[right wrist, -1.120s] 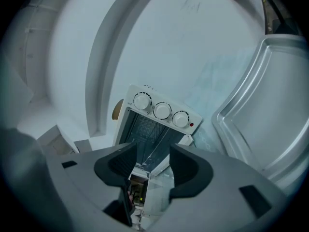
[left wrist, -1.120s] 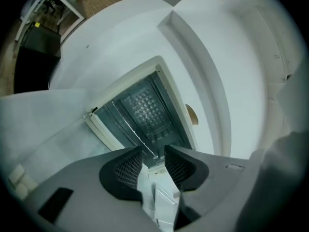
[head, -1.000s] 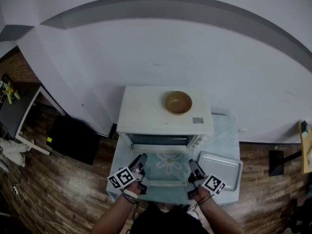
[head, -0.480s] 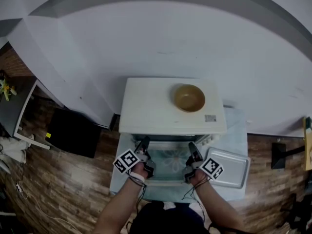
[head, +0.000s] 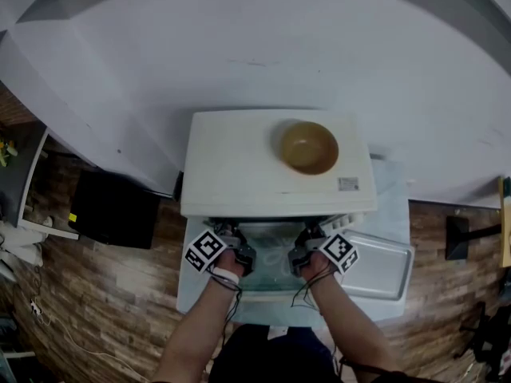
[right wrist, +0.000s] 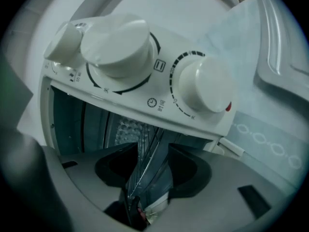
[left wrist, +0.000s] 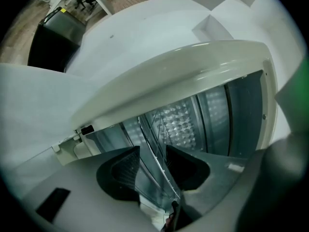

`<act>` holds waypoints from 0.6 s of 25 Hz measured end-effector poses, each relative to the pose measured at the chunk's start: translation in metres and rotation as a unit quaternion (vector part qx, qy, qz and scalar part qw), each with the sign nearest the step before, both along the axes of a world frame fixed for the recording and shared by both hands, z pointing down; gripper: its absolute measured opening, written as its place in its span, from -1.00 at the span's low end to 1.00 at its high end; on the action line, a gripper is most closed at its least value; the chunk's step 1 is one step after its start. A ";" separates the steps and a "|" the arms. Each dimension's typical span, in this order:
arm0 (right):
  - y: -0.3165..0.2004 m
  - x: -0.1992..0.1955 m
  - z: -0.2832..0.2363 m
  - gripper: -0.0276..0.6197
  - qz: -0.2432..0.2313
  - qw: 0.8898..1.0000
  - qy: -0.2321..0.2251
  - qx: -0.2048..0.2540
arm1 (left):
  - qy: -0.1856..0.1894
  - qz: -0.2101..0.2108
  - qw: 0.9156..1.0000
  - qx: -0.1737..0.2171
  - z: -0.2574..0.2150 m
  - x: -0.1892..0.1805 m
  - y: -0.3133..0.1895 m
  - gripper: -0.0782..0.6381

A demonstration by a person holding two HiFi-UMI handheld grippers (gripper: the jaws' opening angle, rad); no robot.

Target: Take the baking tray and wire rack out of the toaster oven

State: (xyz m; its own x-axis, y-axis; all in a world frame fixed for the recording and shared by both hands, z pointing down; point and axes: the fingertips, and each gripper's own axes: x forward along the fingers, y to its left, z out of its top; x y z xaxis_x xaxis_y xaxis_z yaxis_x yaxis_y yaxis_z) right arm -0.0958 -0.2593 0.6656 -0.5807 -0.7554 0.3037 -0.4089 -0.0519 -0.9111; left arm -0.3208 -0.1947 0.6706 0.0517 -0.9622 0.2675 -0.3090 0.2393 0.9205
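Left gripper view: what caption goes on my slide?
Left gripper, jaws just opened wider, straddles the wire rack in the open toaster oven.

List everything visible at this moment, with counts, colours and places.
toaster oven: one, white, centre, on the cloth.
oven door: one, glass, folded down open.
knobs: three, white, on the oven's front panel.
wire rack: one, silver, inside the oven.
bowl: one, tan, on the oven's top.
baking tray: one, silver, on the cloth right of the oven.
cloth: one, pale blue, under oven and tray.
black box: one, on the wooden floor, left.
left gripper: one, black, at the oven mouth; jaws apart, just opening, rack edge between them.
right gripper: one, black, likewise; jaws apart, just opening, rack edge between them.
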 end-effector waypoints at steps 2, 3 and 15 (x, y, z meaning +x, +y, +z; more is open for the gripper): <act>-0.004 -0.003 0.004 -0.29 0.008 1.000 0.002 -0.010 | 0.005 -0.004 1.000 0.001 0.003 -0.001 -0.004 -0.32; -0.006 -0.005 0.004 -0.29 0.009 1.000 0.001 -0.009 | 0.007 -0.006 1.000 0.001 0.003 -0.002 -0.005 -0.33; -0.002 -0.008 0.008 -0.74 0.010 1.000 -0.006 0.002 | 0.005 -0.009 1.000 0.023 -0.001 -0.002 -0.003 -0.65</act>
State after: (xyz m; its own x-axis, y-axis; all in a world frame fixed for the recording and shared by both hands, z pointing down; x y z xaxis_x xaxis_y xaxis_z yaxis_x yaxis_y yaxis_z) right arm -0.1037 -0.2609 0.6732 -0.5690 -0.7681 0.2937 -0.3973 -0.0559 -0.9160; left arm -0.3230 -0.1981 0.6701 0.0361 -0.9744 0.2217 -0.2963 0.2015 0.9336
